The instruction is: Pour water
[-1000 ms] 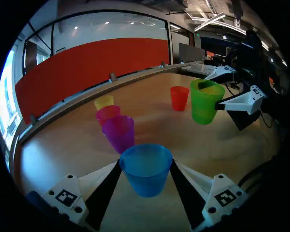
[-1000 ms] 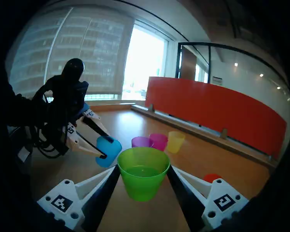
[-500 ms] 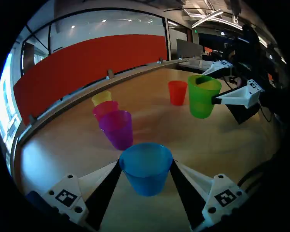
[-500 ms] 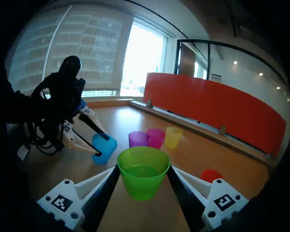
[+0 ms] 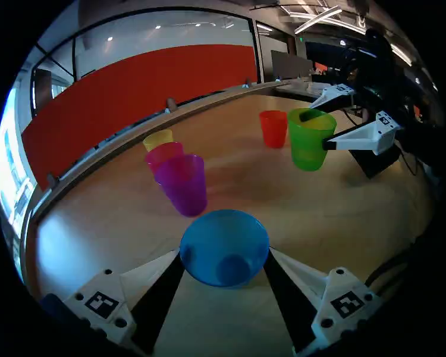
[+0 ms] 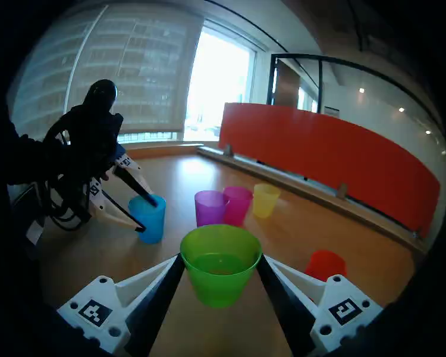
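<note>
The green cup (image 6: 220, 275), some water in it, is clenched in the right tongs (image 6: 220, 259) above the surface (image 6: 294, 238). The left tongs (image 5: 224, 254) grip the blue cup (image 5: 225, 245), which is perhaps resting there. At the green cup's twelve o'clock stand a purple cup (image 6: 210, 207), pink cup (image 6: 237, 203) and yellow cup (image 6: 265, 199), with a red cup (image 6: 324, 265) at three.

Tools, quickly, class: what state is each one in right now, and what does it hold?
Left tool: closed on the blue cup.
Right tool: closed on the green cup.

No readable text or numbers; coded square markers (image 5: 101, 303) carry no words
</note>
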Motion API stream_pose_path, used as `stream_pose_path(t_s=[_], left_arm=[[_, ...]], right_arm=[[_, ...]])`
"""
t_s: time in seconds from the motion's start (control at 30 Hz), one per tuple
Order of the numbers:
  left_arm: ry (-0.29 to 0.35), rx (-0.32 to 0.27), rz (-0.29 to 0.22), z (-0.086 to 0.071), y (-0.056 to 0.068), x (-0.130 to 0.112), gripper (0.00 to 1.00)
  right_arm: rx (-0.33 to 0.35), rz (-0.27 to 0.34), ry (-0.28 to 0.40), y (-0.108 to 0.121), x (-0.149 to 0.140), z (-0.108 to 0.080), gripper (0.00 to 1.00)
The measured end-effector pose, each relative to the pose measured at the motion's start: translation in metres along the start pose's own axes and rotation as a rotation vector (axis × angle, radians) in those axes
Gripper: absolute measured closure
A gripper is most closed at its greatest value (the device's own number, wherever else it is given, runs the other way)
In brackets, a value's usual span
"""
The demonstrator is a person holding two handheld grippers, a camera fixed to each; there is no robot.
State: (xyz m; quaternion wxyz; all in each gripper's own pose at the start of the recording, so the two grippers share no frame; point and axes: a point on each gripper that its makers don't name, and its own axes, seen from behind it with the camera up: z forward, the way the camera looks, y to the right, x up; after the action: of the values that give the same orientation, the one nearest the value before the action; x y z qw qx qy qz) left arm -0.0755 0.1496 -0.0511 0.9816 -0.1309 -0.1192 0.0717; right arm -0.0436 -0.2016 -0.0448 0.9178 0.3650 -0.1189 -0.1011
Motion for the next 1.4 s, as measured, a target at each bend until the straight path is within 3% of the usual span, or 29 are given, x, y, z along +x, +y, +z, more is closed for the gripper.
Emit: stream_pose_path(t_s=[0.6, 1.0, 1.4], left_arm=[[-0.060, -0.047, -0.011, 0.000, 0.010, -0.018, 0.12], [-0.110, -0.060, 0.020, -0.005, 0.019, -0.033, 0.12], [-0.084, -0.047, -0.008, -0.021, 0.018, -0.032, 0.12]], right_arm=[[0.004, 0.018, -0.052, 0.002, -0.026, 0.014, 0.09], [0.017, 0.041, -0.118, 0.003, -0.039, 0.019, 0.09], [0.020, 0.057, -0.175, 0.005, -0.048, 0.021, 0.09]])
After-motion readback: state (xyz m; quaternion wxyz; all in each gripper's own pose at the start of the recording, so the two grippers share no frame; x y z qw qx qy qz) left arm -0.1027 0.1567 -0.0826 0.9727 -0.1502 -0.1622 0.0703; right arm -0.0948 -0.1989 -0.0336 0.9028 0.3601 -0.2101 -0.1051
